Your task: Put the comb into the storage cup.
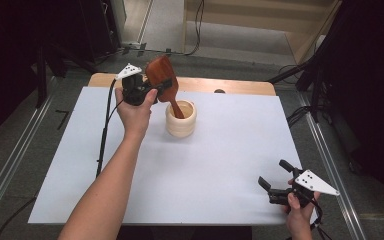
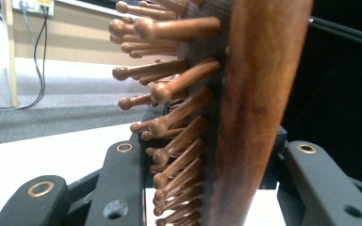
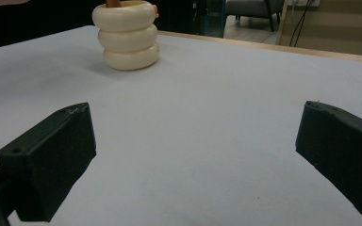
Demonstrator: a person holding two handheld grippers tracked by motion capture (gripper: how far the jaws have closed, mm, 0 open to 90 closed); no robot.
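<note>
Hairbrush [image 1: 161, 75] handle already sits inside the cream holder [image 1: 181, 120] near the table's [image 1: 230, 165] far edge; left gripper [image 1: 152, 90] grips its head (release remains). Right gripper [image 1: 272, 184] waits open at the near right corner.

One hairbrush [image 1: 161, 76], one holder [image 1: 181, 118]

Hairbrush [image 1: 161, 75]: reddish-brown wood, smooth satin finish, with round-tipped wooden pins. Holder [image 1: 181, 119]: cream, smooth, slightly glossy, ceramic-like ribbed body. Tabletop [image 1: 190, 165]: matt white sheet over pale wood. Gripper jaws: matt black plastic with brass-coloured eyelets.
</note>
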